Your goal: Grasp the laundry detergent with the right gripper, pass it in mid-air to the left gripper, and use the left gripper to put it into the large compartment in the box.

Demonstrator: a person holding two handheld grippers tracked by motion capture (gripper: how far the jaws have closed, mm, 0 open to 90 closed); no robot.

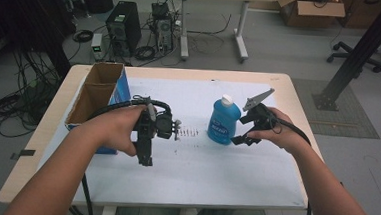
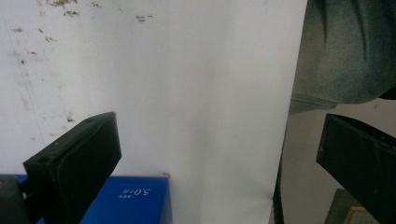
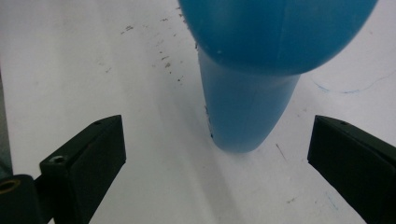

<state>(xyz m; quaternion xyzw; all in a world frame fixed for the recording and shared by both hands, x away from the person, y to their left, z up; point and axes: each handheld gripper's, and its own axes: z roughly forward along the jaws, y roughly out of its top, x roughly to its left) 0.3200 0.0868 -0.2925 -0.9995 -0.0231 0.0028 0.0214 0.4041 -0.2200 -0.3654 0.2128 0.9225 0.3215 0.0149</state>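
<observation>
- High view puts the blue bottle point(image 1: 224, 122) upright near the middle of the white sheet point(image 1: 234, 175), with its white cap at the top; its long axis runs straight up from the sheet.
- Right gripper point(image 1: 240, 139) sits just to the right of the bottle, low by its base, jaws pointing left at it, near but not touching as far as I can tell.
- Right gripper view looks along spread jaws at the bottle point(image 3: 252, 93): its body stands between them and a little ahead, with white sheet showing on both sides, so the jaws are wide apart and hold nothing.
- Judgement: the right hand is the nearer one, and a grasp would call for a short push leftward toward the bottle so the body comes between the pads before closing.
- Left gripper point(image 1: 144, 157) is well to the left of the bottle, pointing down toward the person's edge of the sheet; in the left gripper view its jaws are also wide apart and empty, over bare sheet and the corner of the blue box point(image 2: 133, 200).
- That open cardboard box point(image 1: 99, 97) with blue sides stands farther left of the bottle, beyond the left hand point(image 1: 119, 128).
- Dark marks point(image 1: 187, 133) lie on the sheet just left of the bottle; they are flat and I judge they block nothing.
- Nothing stands between the right gripper and the bottle.
</observation>
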